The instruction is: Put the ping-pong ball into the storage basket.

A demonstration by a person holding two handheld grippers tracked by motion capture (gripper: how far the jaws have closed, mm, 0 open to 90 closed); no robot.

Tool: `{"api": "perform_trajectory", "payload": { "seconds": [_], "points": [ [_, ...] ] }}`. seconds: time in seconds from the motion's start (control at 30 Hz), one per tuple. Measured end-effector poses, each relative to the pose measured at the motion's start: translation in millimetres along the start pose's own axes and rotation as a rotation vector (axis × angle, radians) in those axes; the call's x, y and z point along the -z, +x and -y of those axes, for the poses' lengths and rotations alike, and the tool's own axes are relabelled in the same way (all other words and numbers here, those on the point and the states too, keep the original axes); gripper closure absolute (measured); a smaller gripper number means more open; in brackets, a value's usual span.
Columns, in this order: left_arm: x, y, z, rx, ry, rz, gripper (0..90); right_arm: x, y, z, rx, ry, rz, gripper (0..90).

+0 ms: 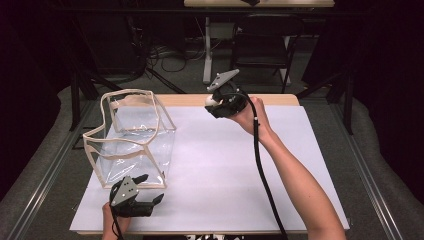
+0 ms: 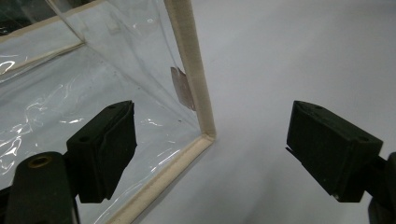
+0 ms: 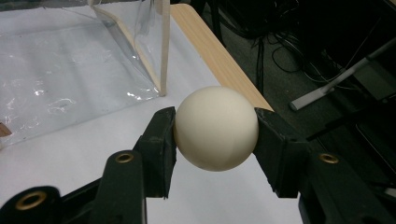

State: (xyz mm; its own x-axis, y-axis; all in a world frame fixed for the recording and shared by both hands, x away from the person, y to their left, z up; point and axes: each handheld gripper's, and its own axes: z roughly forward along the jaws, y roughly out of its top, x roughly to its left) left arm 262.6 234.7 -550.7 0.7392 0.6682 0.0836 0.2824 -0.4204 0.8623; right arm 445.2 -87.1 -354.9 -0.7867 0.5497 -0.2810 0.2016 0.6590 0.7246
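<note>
The room behind the right gripper (image 1: 214, 102) is dark: black drapes at both sides, a grey floor with loose cables (image 1: 167, 52) and a dark folding chair (image 1: 262, 42) beyond the table's far edge. The table (image 1: 270, 99) is pale wood, its far lip showing just beyond that gripper, and a white sheet (image 1: 225, 165) covers nearly all of it beneath both grippers.

The largest thing on the sheet is a clear plastic bag (image 1: 131, 140) with cream edging, standing open-topped and slumped, well to the left of the right gripper and just in front of the left gripper (image 1: 148, 189). In the left gripper view its near bottom corner (image 2: 208, 135) sits between the two jaws but a little ahead of them, touching neither; the left jaw lies in front of the clear wall. That gripper's jaws are spread wide with nothing in them, low over the near left part of the sheet.

The right gripper is held above the sheet's far edge, its cable (image 1: 262, 170) trailing back along the forearm. Its jaws are closed against a cream-white ball (image 3: 215, 128), one pad pressing each side. From there the bag stands apart, across bare sheet, with nothing between.
</note>
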Motion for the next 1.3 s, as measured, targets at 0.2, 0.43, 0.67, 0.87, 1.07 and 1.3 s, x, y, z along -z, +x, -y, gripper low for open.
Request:
{"api": "perform_trajectory", "payload": {
  "seconds": [0.2,0.43,0.67,0.87,1.07,1.3],
  "points": [
    [-0.5,0.1,0.0,-0.001,-0.001,0.002,16.1,-0.8,-0.1,-2.1,0.004,0.000,-0.001,50.9],
    [-0.1,-0.1,0.1,-0.001,-0.005,0.000,16.1,-1.8,0.7,-4.9,0.007,0.002,-0.003,50.9],
    [0.2,-0.3,0.1,0.000,-0.004,0.000,16.1,-3.1,2.4,-9.4,0.014,0.000,-0.004,50.9],
    [-0.2,-0.3,0.1,-0.001,-0.004,-0.001,16.1,-5.5,2.5,-11.8,0.015,0.001,-0.006,50.9],
    [0.0,-0.1,0.3,-0.002,-0.006,-0.001,16.1,-8.2,2.3,-13.9,0.017,0.004,-0.010,50.9],
    [-0.1,-0.6,0.1,-0.004,-0.005,0.001,16.1,-9.2,2.9,-18.3,0.019,0.000,-0.013,50.9]
  ]
}}
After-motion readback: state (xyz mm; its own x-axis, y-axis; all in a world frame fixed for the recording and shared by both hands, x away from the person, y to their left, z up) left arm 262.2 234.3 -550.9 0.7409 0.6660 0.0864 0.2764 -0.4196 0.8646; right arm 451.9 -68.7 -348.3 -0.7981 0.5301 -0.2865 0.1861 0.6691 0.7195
